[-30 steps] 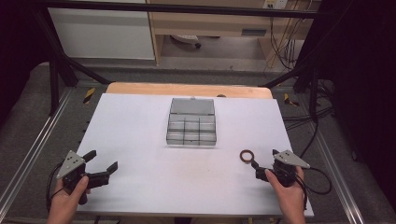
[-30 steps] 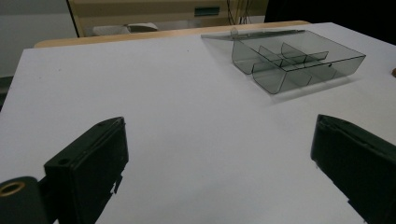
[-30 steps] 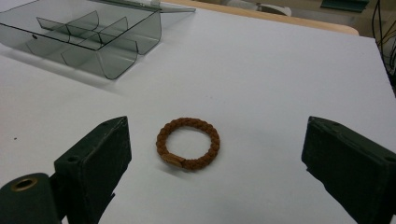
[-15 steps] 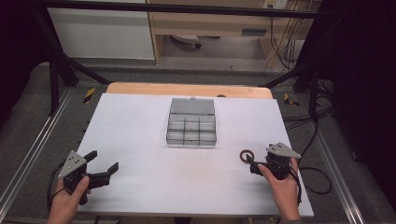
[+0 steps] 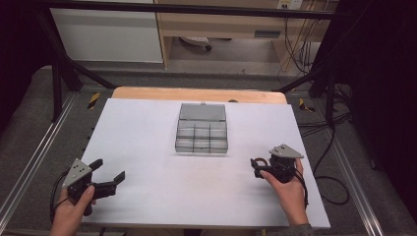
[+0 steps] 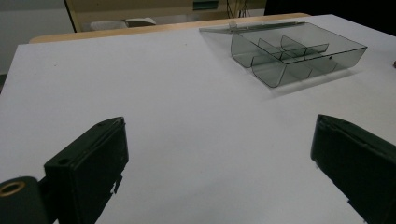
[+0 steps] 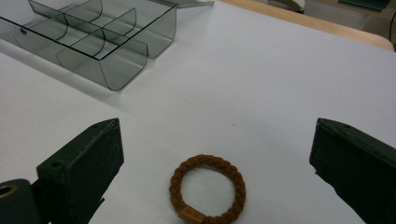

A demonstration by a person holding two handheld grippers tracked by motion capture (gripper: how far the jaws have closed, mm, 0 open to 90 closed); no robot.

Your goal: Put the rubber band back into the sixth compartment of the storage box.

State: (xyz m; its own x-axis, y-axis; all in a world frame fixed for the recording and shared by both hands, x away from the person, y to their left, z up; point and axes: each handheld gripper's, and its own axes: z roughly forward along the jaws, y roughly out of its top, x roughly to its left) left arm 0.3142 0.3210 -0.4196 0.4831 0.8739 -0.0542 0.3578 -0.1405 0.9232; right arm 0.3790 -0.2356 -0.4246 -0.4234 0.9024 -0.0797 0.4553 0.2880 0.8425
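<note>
Centrally on the white bench (image 5: 147, 147) sits a clear smoky-grey organizer box (image 5: 202, 135), lid flipped back, split into 6 compartments. Nearer the right tool (image 7: 212, 154), whose jaws gape wide and grip nothing, lies a small brown braided hair tie (image 7: 208, 195) with a tan clasp, flat between them. The left tool (image 6: 215, 154) is equally wide apart, holding nothing. No readable writing anywhere.

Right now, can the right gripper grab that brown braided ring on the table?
Probably yes. The right gripper has its jaws open wide, and the brown braided ring lies flat on the white table between them. Nothing sits in the way; the clear divided box is farther off.
</note>
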